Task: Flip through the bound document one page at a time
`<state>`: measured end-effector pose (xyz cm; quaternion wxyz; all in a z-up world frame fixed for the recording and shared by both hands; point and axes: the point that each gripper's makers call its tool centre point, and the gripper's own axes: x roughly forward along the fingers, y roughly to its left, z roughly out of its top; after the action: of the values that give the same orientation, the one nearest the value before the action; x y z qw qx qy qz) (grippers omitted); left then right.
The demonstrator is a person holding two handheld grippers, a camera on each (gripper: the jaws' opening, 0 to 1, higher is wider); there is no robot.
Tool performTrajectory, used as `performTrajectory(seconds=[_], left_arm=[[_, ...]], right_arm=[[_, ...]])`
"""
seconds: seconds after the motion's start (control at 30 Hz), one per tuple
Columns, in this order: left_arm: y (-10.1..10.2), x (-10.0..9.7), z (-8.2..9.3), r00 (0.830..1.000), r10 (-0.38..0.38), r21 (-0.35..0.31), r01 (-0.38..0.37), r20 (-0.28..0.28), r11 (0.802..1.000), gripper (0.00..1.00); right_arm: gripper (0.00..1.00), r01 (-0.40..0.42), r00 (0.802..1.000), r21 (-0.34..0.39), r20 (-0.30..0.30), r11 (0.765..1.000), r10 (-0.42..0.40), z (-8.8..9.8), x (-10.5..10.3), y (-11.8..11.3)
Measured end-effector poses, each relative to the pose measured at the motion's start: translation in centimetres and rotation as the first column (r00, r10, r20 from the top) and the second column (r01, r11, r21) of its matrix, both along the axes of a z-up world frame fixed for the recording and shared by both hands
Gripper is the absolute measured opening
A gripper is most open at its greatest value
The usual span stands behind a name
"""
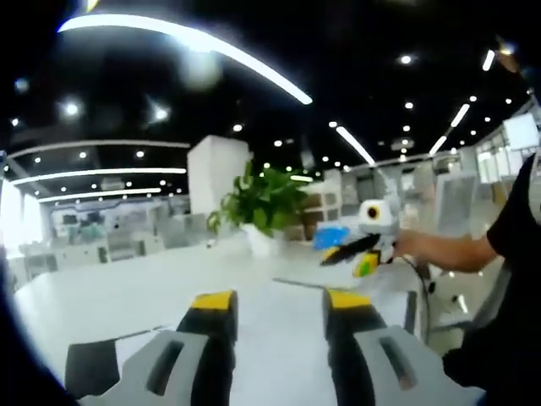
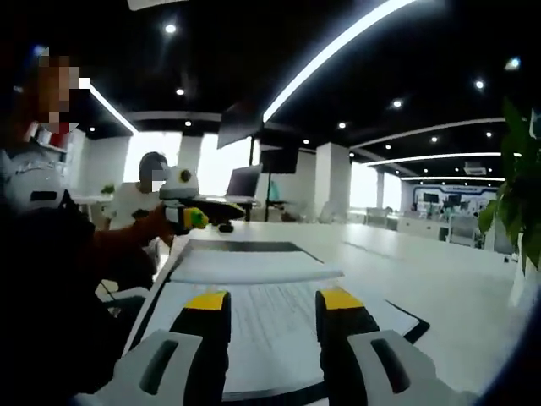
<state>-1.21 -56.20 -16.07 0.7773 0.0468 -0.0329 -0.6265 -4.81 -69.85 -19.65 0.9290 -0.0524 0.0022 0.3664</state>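
Your left claw [image 1: 276, 309] and right claw [image 2: 274, 309] both stand with jaws apart, holding nothing, above the open document [image 2: 254, 326] lying flat on the white table [image 2: 439, 271]. One sheet [image 2: 249, 264] looks slightly lifted. You seem between pages; next, bring one claw low to a page edge and pinch a single sheet only.

left tool [image 1: 277, 315] jaws parted, holding nothing, right tool [image 2: 272, 311] jaws parted, both raised level, forearm [image 1: 448, 251] extended
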Motion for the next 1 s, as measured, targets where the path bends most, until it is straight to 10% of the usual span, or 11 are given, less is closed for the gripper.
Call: performTrajectory(seconds=[1.0], left_arm=[[-4.4, -3.7, -6.1, 0.992, -0.121, 0.17, 0.125, -0.031, 0.978, 0.56]], right_arm=[[0.45, -0.014, 1.0, 0.039, 0.024, 0.999, 0.013, -0.5, -2.8, -0.9]])
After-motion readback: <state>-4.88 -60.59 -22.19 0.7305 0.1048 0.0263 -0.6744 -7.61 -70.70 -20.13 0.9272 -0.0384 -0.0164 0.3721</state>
